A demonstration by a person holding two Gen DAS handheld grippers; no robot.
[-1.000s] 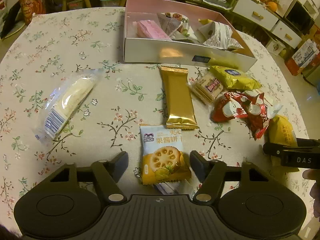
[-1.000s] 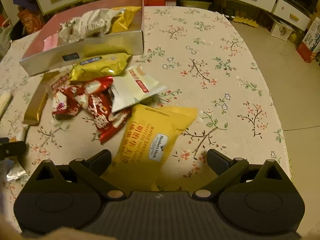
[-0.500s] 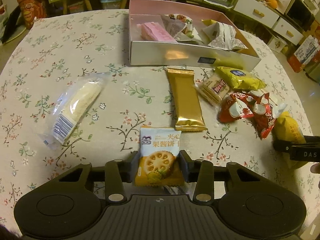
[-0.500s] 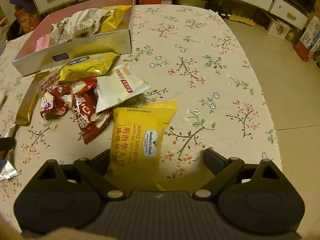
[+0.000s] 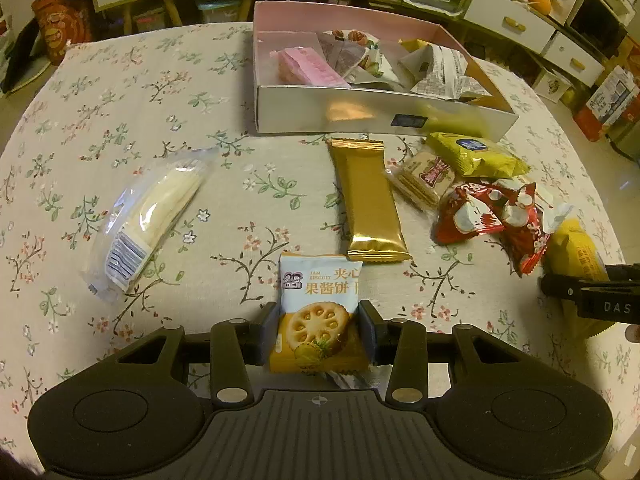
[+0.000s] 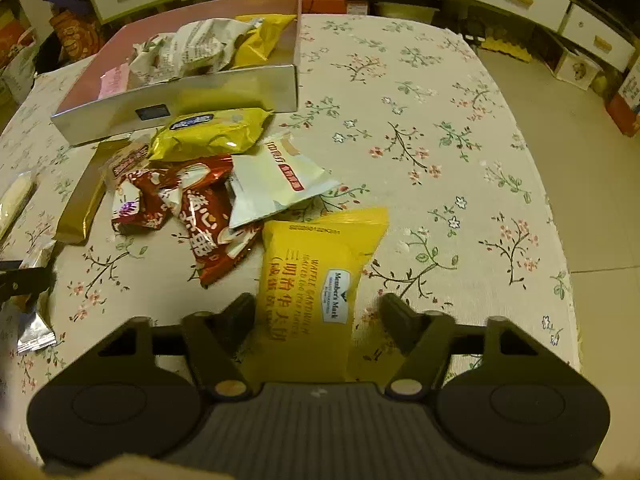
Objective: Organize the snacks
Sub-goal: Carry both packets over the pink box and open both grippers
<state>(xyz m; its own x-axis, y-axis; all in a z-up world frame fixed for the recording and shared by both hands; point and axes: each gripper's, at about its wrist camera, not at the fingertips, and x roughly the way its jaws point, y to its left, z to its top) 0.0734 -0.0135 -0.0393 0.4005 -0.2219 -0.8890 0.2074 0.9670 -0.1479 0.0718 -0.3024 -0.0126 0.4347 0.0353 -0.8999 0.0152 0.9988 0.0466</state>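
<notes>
Snacks: left hand-held gripper (image 5: 319, 330) clamps glossy jam-biscuit packet (image 5: 317, 312); right hand-held gripper (image 6: 318, 318), closing, straddles crinkly yellow pouch (image 6: 316, 288).

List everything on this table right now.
box: one, pink and silver, table's far side
jam biscuit packet: one, white-orange, gripped in left claw
gold bar: one, gold, before box
bread: one, pale, alone on cloth
cracker packet: one, clear, beside gold bar
red packets: about two, red, right cluster
small yellow packet: one, by box
white packet: one, beside red packets
waffle packet: one, yellow, between right claw's fingers
left claw: black, shut
right claw: black, just closing, not yet gripping
</notes>
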